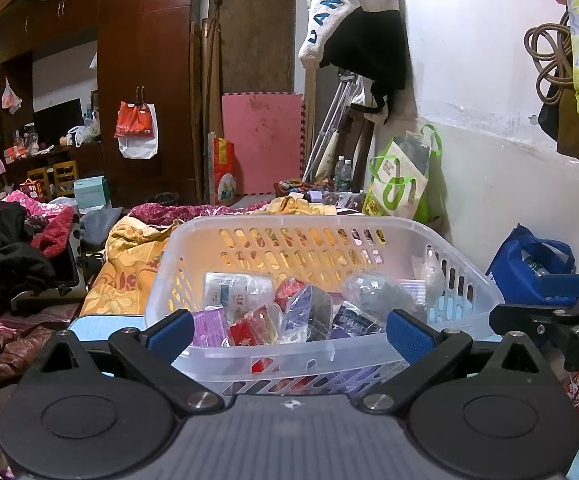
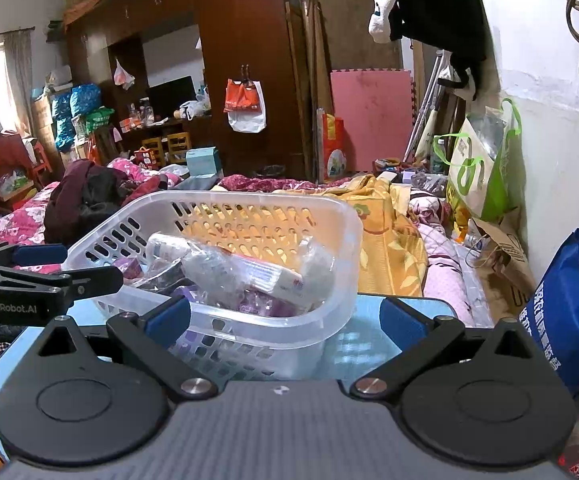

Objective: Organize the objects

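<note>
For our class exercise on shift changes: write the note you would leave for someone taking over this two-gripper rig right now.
Left gripper: open, empty, facing the near wall of the clear plastic basket.
Right gripper: open, empty, at the basket's near right corner.
The basket stands on a light blue surface and holds small wrapped packets, a purple packet and a white tube.
Done: several items already lie in the basket.
Left: I see no loose item on the blue surface in either view; look around before deciding what else to sort.

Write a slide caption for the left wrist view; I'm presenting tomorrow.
Open left gripper faces a translucent slotted basket filled with wrapped packets.
</note>
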